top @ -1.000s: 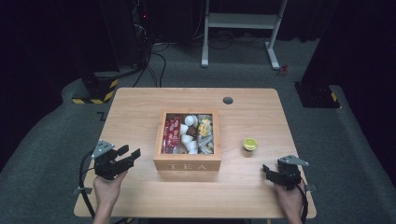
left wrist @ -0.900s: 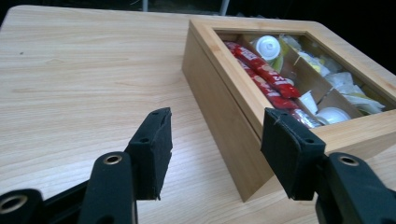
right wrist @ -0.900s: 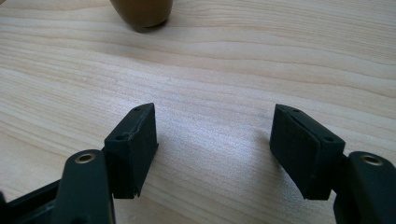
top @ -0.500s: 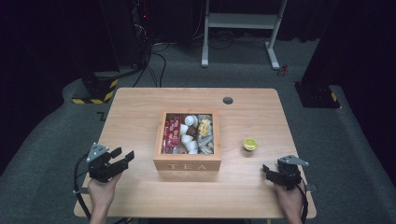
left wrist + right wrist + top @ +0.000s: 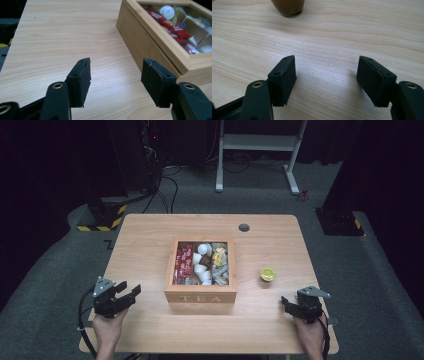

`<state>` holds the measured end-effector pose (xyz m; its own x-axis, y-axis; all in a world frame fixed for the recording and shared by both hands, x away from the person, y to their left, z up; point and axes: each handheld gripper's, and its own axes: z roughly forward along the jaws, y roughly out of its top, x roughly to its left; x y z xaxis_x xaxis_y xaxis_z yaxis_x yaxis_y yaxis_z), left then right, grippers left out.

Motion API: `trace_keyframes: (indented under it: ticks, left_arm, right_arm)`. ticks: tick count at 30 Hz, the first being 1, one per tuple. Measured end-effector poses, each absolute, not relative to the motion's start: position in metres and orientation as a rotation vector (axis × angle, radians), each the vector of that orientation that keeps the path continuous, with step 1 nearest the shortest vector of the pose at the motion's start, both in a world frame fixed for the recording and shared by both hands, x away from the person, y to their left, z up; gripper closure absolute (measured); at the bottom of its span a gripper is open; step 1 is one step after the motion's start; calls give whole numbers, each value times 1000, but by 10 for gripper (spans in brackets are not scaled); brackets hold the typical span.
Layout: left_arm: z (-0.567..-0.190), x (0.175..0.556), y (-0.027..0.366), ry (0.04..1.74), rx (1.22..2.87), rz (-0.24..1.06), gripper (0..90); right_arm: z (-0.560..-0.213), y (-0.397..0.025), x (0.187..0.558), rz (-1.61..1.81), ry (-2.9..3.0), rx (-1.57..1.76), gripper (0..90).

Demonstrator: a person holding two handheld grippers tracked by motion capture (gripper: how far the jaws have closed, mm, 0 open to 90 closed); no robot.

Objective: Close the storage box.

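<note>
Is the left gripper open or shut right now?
Open: the left gripper has bare table between its spread jaws, holding nothing.

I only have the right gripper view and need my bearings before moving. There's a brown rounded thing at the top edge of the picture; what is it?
Observer: In the high view it is a small capsule with a yellow-green top, standing on the table apart from the tea box.
Operator: Is the box open?
Observer: The left gripper view shows a clear pane across its top, with red packets beneath it.
Operator: Where is the left gripper?
Observer: The left gripper is near the table's front left, jaws apart and holding nothing.
Operator: And mine?
Observer: The right gripper is at the front right, short of the capsule.
</note>
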<state>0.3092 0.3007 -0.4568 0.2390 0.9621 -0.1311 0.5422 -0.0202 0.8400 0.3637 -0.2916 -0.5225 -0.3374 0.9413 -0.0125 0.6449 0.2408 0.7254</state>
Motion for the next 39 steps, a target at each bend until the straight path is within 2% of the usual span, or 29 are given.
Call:
trace_keyframes:
  ticks: [17, 23, 39]
  left_arm:
    - [-479, 313, 297, 1461, 1759, 648, 387]
    - [-489, 319, 291, 1475, 1783, 615, 398]
    - [-511, 330, 272, 1499, 1864, 645, 396]
  right_arm:
    - [-522, -292, 364, 878, 2069, 1448, 319]
    - [-522, -292, 364, 878, 2069, 1446, 319]
    - [-522, -292, 364, 878, 2069, 1446, 318]
